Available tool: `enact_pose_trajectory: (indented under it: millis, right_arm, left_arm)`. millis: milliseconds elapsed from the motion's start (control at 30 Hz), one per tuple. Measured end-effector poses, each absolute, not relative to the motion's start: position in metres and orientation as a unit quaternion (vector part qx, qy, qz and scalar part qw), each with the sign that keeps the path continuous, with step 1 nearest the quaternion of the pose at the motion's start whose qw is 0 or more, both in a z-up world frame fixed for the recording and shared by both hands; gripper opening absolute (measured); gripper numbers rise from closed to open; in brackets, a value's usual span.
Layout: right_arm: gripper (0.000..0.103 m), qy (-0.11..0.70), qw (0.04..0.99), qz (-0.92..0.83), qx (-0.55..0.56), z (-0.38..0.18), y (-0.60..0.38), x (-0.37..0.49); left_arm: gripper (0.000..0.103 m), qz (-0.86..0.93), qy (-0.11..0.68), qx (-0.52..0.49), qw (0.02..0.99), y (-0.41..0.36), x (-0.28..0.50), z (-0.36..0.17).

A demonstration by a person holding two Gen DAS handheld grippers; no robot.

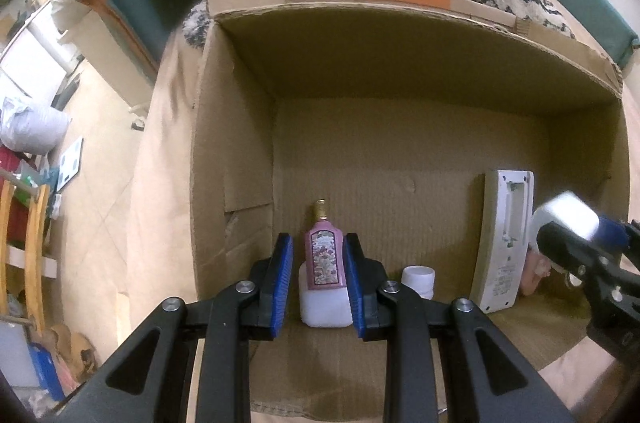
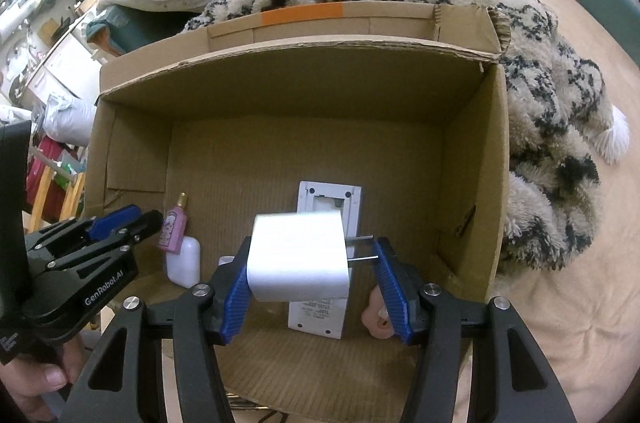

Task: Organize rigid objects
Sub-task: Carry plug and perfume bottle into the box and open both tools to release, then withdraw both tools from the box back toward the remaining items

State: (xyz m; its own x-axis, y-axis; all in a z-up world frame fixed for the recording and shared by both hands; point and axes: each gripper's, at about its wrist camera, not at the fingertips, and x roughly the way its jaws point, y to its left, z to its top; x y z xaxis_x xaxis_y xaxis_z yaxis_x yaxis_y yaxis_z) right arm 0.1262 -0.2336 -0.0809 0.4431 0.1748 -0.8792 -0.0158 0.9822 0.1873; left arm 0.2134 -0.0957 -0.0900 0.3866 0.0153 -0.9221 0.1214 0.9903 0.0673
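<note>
Open box (image 1: pixel 400 151) on the bed, both tongs over its near edge.

Left tongs (image 1: pixel 318 287): jaws parted, nothing held; perfume (image 1: pixel 324 259) and white bottle (image 1: pixel 326 307) show between the pads on the box floor, no contact visible.

Right tongs (image 2: pixel 312 287): jaws apart, white charger (image 2: pixel 298 257) against the left pad, prongs pointing at the right pad; whether it is gripped, cannot tell.

Only the left view shows a white cap (image 1: pixel 418 279) beside the bottle. The right view shows the remote (image 2: pixel 326 263) flat on the box floor behind the charger, and a pink item (image 2: pixel 376 317) near the box's right wall.
</note>
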Motion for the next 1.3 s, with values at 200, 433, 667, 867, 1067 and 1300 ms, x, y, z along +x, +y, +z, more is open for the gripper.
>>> enact_pose_trajectory:
  millis: [200, 433, 667, 867, 1067, 1300]
  right_arm:
    - [0.062, 0.525, 0.844, 0.062, 0.089, -0.078, -0.235, 0.127]
    - [0.094, 0.505, 0.854, 0.060, 0.107, -0.065, -0.237, 0.125]
    - [0.103, 0.476, 0.871, 0.057, 0.112, -0.046, -0.240, 0.120]
    - [0.103, 0.457, 0.881, 0.058, 0.108, -0.037, -0.240, 0.114]
    - [0.103, 0.447, 0.885, 0.055, 0.119, -0.028, -0.245, 0.101]
    - [0.103, 0.440, 0.890, 0.054, 0.110, -0.010, -0.235, 0.080]
  left_arm:
    - [0.023, -0.038, 0.556, 0.062, 0.828, -0.098, 0.213, -0.089]
    - [0.023, -0.042, 0.547, 0.068, 0.833, -0.101, 0.211, -0.083]
    - [0.058, -0.042, 0.536, 0.069, 0.840, -0.101, 0.206, -0.075]
    - [0.060, -0.043, 0.527, 0.071, 0.846, -0.101, 0.201, -0.063]
    - [0.060, -0.051, 0.514, 0.070, 0.854, -0.092, 0.187, -0.042]
    - [0.060, -0.050, 0.514, 0.056, 0.855, -0.077, 0.165, -0.024]
